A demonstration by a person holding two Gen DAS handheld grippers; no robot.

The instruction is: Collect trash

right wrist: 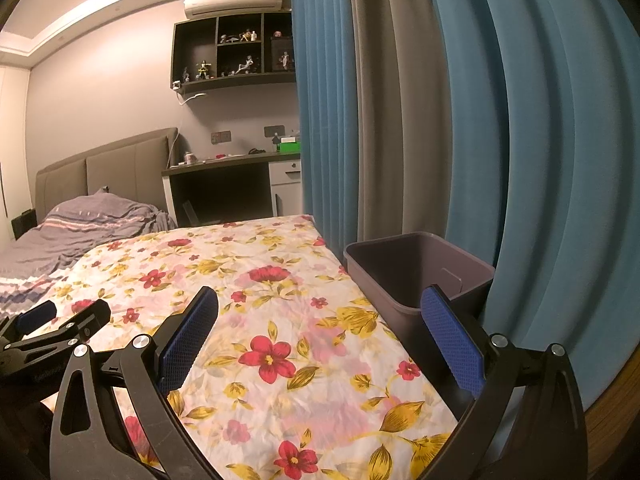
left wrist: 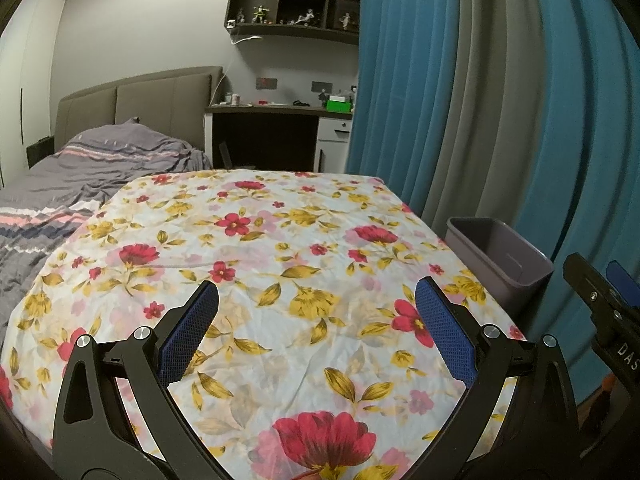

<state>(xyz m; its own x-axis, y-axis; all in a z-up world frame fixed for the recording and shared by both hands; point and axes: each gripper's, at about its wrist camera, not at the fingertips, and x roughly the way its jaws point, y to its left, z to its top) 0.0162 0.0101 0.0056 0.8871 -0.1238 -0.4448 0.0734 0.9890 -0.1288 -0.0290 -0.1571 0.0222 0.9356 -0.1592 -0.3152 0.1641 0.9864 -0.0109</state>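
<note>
Two grippers hang above a table draped in a floral cloth (left wrist: 280, 248), white with red blossoms and yellow leaves, creased in places and bare of any object. The left gripper (left wrist: 316, 320) fills the bottom of its own view with blue-padded fingers spread wide, nothing between them. The right gripper (right wrist: 320, 328) is likewise spread and empty, its right finger crossing the near rim of a grey bin (right wrist: 416, 268). That bin stands just beside the table's right edge, at the middle right of both views, and what shows of its inside looks empty. No trash can be made out on the cloth. Blue and grey curtains (right wrist: 440, 120) fill the right of each frame. At the left lies a bed (left wrist: 80, 176) with grey striped bedding and a padded headboard; beyond it, upper centre, are a desk (left wrist: 276, 110) and a dark wall shelf (left wrist: 292, 0) of figurines.
</note>
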